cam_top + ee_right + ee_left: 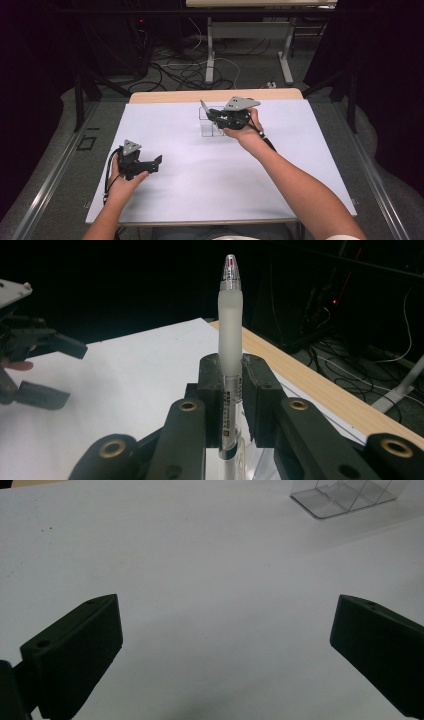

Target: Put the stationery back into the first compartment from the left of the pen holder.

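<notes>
My right gripper (214, 116) is shut on a pen (230, 325) with a frosted white grip and a clear tip showing red. The pen (204, 108) stands out beyond the jaws, tip up in the right gripper view. It hovers over a clear plastic divided holder (207, 127) at the far middle of the white sheet (200, 180). In the left gripper view the holder (345, 495) lies at the top right. My left gripper (153, 165) rests low at the sheet's left, jaws wide apart, and nothing lies between them (227, 615).
The sheet covers a wooden tabletop whose far edge (215, 95) shows as a bare strip. Beyond it the floor holds tangled cables (185, 70) and the legs of another table (210, 50). Dark curtains close both sides.
</notes>
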{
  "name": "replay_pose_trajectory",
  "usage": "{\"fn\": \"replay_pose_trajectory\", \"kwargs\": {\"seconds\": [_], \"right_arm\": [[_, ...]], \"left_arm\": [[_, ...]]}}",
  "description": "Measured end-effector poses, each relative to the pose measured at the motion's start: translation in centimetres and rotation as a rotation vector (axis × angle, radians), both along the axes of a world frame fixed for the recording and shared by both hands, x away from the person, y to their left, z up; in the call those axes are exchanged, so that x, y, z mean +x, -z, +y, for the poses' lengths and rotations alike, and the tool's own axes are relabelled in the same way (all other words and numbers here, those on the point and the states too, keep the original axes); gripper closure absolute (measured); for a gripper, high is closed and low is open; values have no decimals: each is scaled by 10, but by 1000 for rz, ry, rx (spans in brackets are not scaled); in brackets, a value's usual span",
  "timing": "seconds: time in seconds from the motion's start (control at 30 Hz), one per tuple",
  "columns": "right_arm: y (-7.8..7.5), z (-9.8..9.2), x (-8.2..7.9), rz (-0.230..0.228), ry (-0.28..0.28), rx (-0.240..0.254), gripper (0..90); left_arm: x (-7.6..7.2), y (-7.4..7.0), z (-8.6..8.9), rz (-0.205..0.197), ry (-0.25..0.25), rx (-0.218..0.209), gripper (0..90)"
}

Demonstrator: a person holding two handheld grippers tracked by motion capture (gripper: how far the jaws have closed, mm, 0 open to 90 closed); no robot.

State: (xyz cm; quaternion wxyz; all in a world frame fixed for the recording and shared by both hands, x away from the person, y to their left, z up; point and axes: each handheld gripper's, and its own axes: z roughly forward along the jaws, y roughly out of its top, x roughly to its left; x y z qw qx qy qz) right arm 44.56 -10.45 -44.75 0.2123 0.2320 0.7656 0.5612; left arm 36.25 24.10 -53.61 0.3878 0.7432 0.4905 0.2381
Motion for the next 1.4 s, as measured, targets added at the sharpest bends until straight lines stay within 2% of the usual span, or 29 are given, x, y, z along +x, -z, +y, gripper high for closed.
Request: {"fn": "replay_pose_trajectory", "kwargs": {"seconds": [0.07, 0.3, 0.4, 0.67, 0.77, 0.87, 1.1, 1.2, 1.4], "right_arm": [[-1, 1, 1, 6, 5, 20, 795], [-7, 3, 6, -33, 33, 54, 795], [-12, 1, 9, -33, 52, 72, 795], [-24, -1, 21, -59, 99, 82, 795], [-27, -1, 26, -57, 126, 104, 794], [-29, -1, 31, -70, 138, 113, 795], [-27, 2, 44, -66, 168, 133, 795], [-25, 4, 50, -80, 175, 150, 795], [-19, 12, 57, -78, 170, 157, 795]], "left_arm": [[-1, 1, 0, 0, -2, -8, 4], [-2, 0, 3, 1, -10, -7, 4], [-2, 0, 2, 2, -9, -6, 4], [-3, 0, 2, 3, -7, -15, 4], [-3, -1, 2, 0, 3, -7, 4], [-4, -1, 1, -2, -2, -20, 4], [-6, -1, 5, -7, -13, -30, 4], [-7, -2, 7, -6, -17, -35, 4], [-9, -2, 10, -1, -23, -39, 4]]}}
